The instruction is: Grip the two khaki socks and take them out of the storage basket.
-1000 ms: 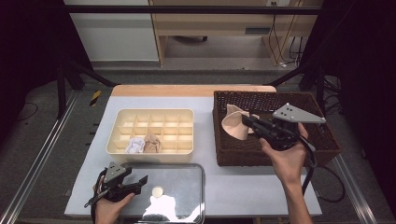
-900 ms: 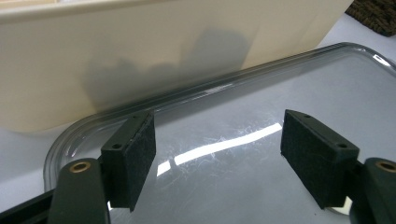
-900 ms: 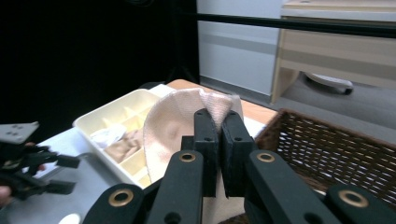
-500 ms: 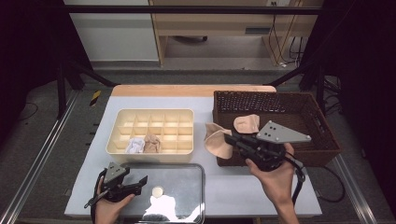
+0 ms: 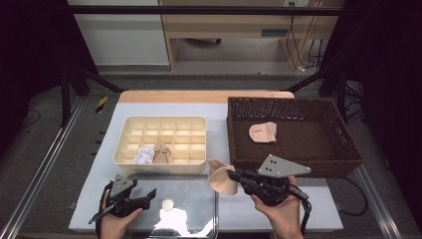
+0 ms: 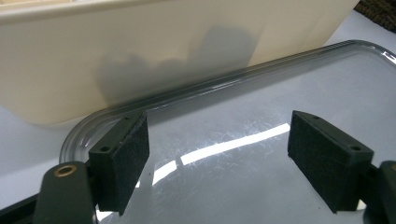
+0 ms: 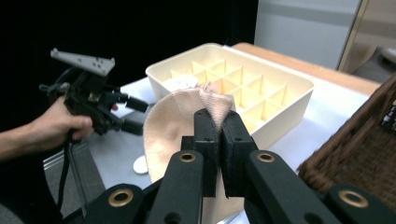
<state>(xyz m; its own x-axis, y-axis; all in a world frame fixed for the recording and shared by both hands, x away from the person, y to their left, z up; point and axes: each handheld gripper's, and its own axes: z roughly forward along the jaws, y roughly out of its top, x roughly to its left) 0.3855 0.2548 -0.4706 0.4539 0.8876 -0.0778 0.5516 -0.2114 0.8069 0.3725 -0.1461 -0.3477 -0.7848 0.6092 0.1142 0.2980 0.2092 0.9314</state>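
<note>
One limp beige sock (image 7: 173, 126) hangs pinched in right tongs (image 7: 218, 140).

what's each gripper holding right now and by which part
The right gripper pinches a beige sock by its upper edge. The left gripper is open, holding nothing.

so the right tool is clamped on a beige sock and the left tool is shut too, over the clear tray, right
Not quite. The right tool is clamped on the beige sock, but the left tool is open, not shut: the left gripper view shows its pads wide apart over the clear tray, with nothing between them.
</note>
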